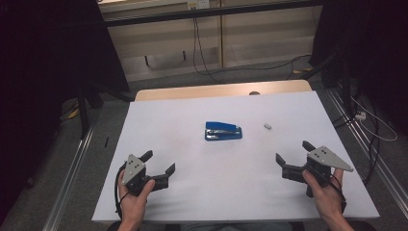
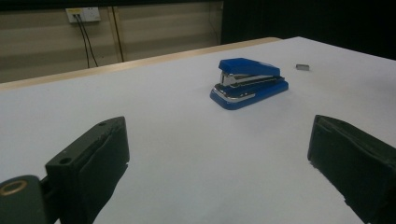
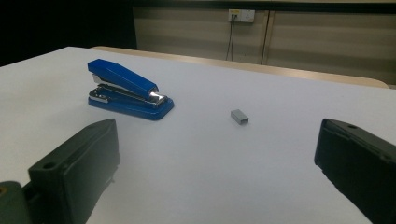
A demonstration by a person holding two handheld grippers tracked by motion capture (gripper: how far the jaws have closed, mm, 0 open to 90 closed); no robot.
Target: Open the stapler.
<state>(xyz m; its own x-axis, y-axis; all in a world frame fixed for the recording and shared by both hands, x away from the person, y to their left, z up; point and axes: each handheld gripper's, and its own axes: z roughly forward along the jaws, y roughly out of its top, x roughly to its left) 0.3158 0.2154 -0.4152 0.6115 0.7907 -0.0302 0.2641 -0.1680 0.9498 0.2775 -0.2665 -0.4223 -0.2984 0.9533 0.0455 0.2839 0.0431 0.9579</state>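
Observation:
A blue stapler lies closed near the middle of the white table. To its right rests a small grey block of staples. My left gripper sits at the front left, held by a hand, open and holding nothing. At the front right my right gripper is open and holds nothing as well. In the left gripper view the stapler lies ahead between the jaws, the staples farther right. The right gripper view has the stapler at the left and the staples ahead of the gripper.
A wooden strip runs along the table's far edge. Beyond it cables hang down a pale wall to grey carpet. More cables and a metal rail lie on the floor at the right. Dark curtains stand at both sides.

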